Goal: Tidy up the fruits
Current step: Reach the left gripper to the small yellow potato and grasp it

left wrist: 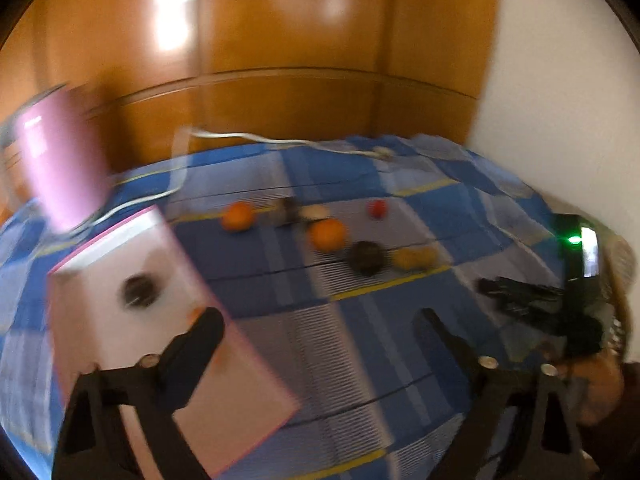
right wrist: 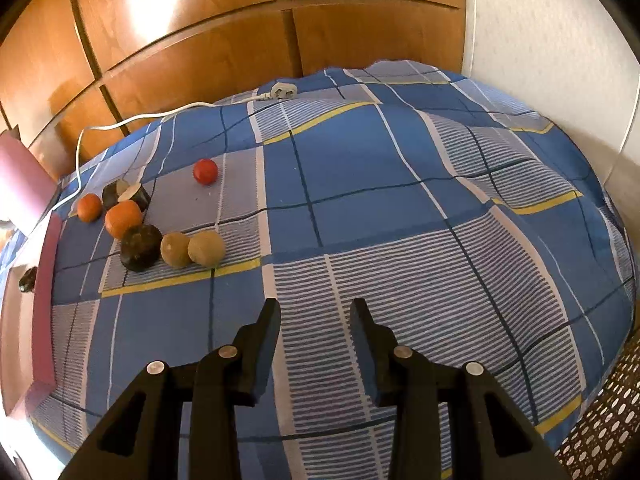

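Observation:
Fruits lie in a group on the blue checked bedcover: two oranges [right wrist: 123, 218] [right wrist: 89, 207], a dark round fruit [right wrist: 141, 247], two tan fruits [right wrist: 206, 248] [right wrist: 175, 249], a red fruit [right wrist: 205, 171] and dark cut pieces [right wrist: 128, 193]. A pink-rimmed white box [left wrist: 132, 320] at the left holds one dark fruit [left wrist: 139, 290]. My left gripper [left wrist: 320, 324] is open and empty, over the box's near edge. My right gripper [right wrist: 316, 320] is open and empty, above the bedcover, nearer than the fruits. The left wrist view is blurred.
The box's pink lid [left wrist: 60, 168] stands up at the far left. A white cable with a plug [right wrist: 282, 91] lies along the bed's far edge. A wooden wardrobe [right wrist: 240, 40] stands behind. A white wall [right wrist: 560, 40] is at the right.

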{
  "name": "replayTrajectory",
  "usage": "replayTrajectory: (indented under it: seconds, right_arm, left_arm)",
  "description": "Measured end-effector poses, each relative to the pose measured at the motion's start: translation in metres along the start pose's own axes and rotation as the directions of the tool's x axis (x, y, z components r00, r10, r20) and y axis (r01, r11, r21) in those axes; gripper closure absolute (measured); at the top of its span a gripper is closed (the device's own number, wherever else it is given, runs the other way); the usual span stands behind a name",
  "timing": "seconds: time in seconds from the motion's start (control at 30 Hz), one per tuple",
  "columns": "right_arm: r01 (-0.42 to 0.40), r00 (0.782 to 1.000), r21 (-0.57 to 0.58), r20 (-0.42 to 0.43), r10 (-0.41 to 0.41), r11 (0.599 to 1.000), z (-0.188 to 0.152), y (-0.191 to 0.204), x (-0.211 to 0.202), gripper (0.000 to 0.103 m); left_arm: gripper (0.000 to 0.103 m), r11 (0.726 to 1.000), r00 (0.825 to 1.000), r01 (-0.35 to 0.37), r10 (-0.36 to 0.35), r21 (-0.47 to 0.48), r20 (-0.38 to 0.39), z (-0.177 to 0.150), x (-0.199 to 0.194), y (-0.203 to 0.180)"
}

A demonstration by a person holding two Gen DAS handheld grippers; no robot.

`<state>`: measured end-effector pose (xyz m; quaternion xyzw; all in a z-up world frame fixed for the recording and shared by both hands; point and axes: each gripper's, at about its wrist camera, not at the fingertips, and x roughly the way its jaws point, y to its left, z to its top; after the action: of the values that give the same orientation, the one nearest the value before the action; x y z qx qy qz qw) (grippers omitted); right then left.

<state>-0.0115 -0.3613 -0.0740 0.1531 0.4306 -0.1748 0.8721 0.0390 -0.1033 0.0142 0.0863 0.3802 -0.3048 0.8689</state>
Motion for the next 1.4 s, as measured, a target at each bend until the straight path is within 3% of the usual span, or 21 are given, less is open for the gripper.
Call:
replayTrajectory:
  seconds: [0.1,0.2,0.4,0.47,0.63,0.77,0.83,0.87,1.1,1.23,1.4]
  right_arm:
    - [-0.001,1.0,-0.002,0.001,0.001,1.0,-0.004,-0.004,0.0,0.067]
    - [0.001,1.0,-0.027,0.013,-0.001,1.0,-0.006,-0.006,0.0,0.067]
    - [-0.03,0.999,-0.036,0.019,0.031,0.999,-0.007,-0.008,0.0,0.062]
    - [-0.039,0.999,-0.036,0.021,0.04,0.999,-0.008,-0.009,0.0,0.061]
    - [-0.06,0.998,-0.029,0.026,0.061,0.998,-0.009,-0.012,0.0,0.061]
    - [-0.071,0.997,-0.02,0.026,0.072,0.997,-0.008,-0.013,0.0,0.061]
    - [-0.075,0.997,-0.019,0.027,0.076,0.997,-0.008,-0.014,0.001,0.061]
    - [-0.076,0.997,-0.018,0.027,0.077,0.997,-0.008,-0.014,0.0,0.061]
    - [-0.077,0.996,-0.02,0.031,0.078,0.997,-0.009,-0.014,0.0,0.06]
    - [-0.071,0.997,-0.025,0.031,0.071,0.997,-0.008,-0.013,0.001,0.061]
    - [-0.044,0.998,-0.057,0.038,0.046,0.997,-0.01,-0.007,0.001,0.055]
  left_arm:
    - [0.013,0.988,0.994,0.1,-0.095,0.116,-0.047,0.021,0.024,-0.029]
    - [0.014,0.962,0.988,0.151,-0.139,0.227,-0.068,0.037,0.043,-0.059]
    - [0.041,0.896,0.971,0.22,-0.164,0.386,-0.172,0.055,0.088,-0.101]
    - [0.048,0.881,0.965,0.236,-0.163,0.41,-0.205,0.061,0.105,-0.109]
    - [0.048,0.811,0.947,0.263,-0.114,0.522,-0.3,0.059,0.14,-0.126]
    - [0.049,0.788,0.933,0.277,-0.083,0.55,-0.351,0.054,0.159,-0.133]
    - [0.061,0.781,0.938,0.262,-0.067,0.567,-0.34,0.053,0.166,-0.137]
    - [0.079,0.784,0.94,0.257,-0.066,0.565,-0.335,0.054,0.167,-0.138]
    - [0.078,0.819,0.959,0.239,-0.115,0.522,-0.259,0.046,0.153,-0.136]
    - [0.078,0.903,0.961,0.254,-0.194,0.347,-0.199,0.05,0.122,-0.108]
    - [0.078,0.959,0.967,0.249,-0.238,0.137,-0.088,0.049,0.072,-0.061]
